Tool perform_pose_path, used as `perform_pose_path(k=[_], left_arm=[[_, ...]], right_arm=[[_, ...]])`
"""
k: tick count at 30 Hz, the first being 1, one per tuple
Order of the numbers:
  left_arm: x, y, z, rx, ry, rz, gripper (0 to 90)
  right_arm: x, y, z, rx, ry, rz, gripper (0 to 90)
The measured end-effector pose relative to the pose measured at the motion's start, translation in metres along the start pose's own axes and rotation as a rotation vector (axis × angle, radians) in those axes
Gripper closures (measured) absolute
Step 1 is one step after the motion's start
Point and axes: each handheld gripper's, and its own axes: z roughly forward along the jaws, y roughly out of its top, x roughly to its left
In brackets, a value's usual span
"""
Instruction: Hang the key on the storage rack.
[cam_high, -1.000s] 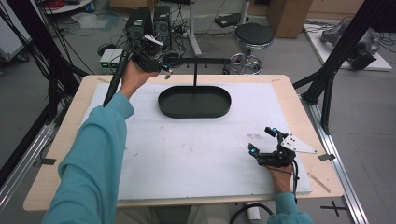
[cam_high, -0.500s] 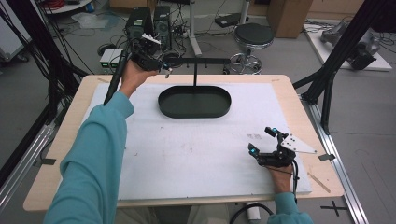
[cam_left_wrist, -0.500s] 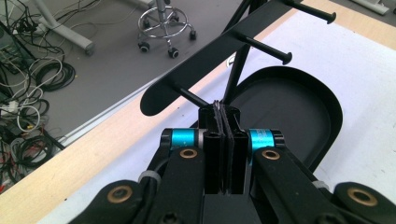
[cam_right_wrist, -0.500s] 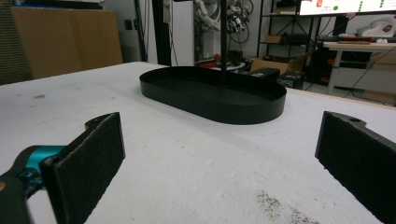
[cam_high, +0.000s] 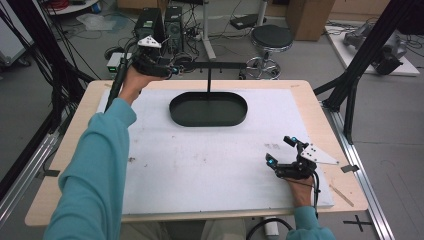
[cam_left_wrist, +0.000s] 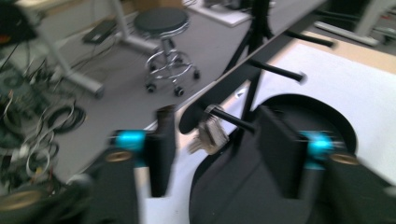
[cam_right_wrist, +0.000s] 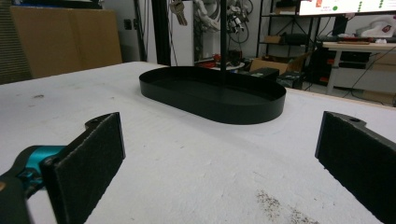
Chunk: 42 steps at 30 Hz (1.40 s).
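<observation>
Left gripper (cam_high: 172, 70) is reaching to the far left end of the rack's bar (cam_high: 215, 65), above the table's back edge. Jaws are standing apart, not closed on anything. In the left gripper view, a bunch of keys (cam_left_wrist: 208, 135) is hanging from the end peg (cam_left_wrist: 231, 120), sitting between the two jaws and apparently touching neither. That view is blurred, so I cannot tell whether contact is being made.

Right gripper (cam_high: 282, 152) is resting on the white mat (cam_high: 200, 165) near the front right, jaws wide apart, holding nothing, pointing toward the black tray (cam_right_wrist: 212, 93).

The tray is sitting at mid-back of the mat, with the rack's post (cam_high: 208, 80) rising from it. The keys also appear high up in the right gripper view (cam_right_wrist: 176, 11).

Judgement: the work in hand looks like taking the keys off the peg.

Risks from here:
- Jaws closing on the peg along with the keys, because the two lie so close; a pull would then be dragging or tipping the rack.
- Pinching one loose key only, so the bunch is swinging or slipping out.
- Pulling sideways rather than along the peg, snagging the ring.
- Dropped keys landing off the back edge instead of in the tray, since the peg is hanging near the table's rim.
</observation>
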Motion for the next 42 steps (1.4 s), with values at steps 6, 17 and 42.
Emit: perform_pose_path(k=[6,17,42], left_arm=[[-0.01,-0.016,-0.032,-0.024,-0.046,-0.005,12.9],[-0.053,-0.096,-0.13,-0.159,-0.003,0.021,1.7],[-0.123,-0.251,-0.173,-0.403,0.088,-0.127,1.7]], right_arm=[[0.0,0.0,0.0,-0.001,-0.002,-0.004,0.6],[0.001,0.0,0.0,-0.005,-0.01,-0.013,0.6],[0.002,0.0,0.0,-0.002,-0.025,-0.007,0.6]])
